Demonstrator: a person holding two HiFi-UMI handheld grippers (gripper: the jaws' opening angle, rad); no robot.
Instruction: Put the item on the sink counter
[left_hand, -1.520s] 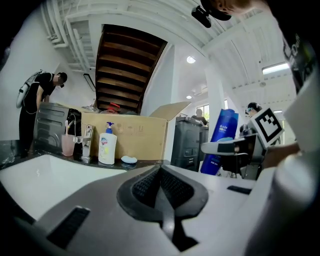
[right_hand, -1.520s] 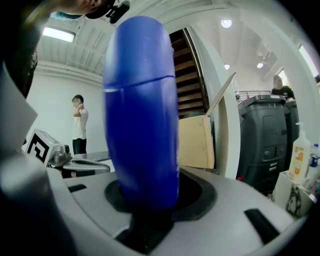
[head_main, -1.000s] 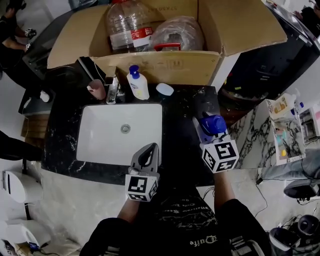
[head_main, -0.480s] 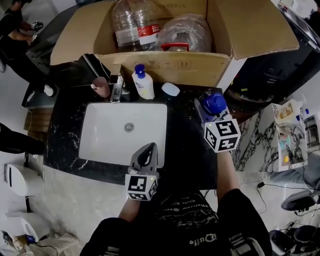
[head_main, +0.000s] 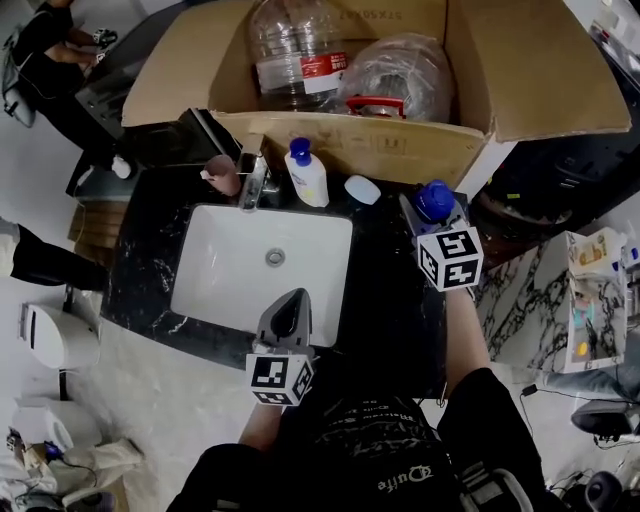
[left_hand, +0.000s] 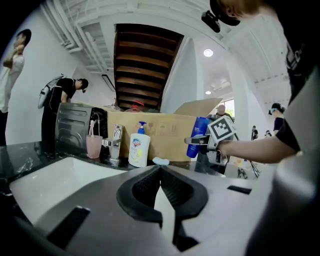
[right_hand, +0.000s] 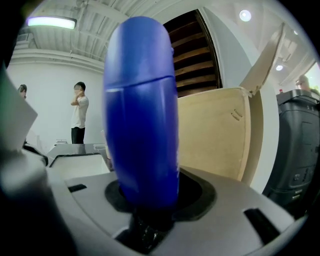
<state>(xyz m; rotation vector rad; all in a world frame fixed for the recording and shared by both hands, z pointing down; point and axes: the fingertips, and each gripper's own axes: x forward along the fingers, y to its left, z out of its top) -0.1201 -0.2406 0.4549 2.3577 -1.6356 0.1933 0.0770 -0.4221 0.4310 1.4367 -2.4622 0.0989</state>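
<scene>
A blue bottle stands upright in my right gripper, which is shut on its lower part. It hangs over the back right corner of the black marble sink counter, close to the cardboard box. In the right gripper view the blue bottle fills the middle, clamped between the jaws of my right gripper. My left gripper hovers at the front rim of the white basin, shut with nothing in it. In the left gripper view the left gripper has its jaws together, and the blue bottle shows at the right.
Along the back of the counter stand a pink cup, a faucet, a white pump dispenser and a pale soap bar. Behind them is an open cardboard box with a large water jug. A person stands at far left.
My right gripper has carried the blue bottle away from me, toward the back right of the counter near the box. The left gripper has stayed at the basin's front rim.
</scene>
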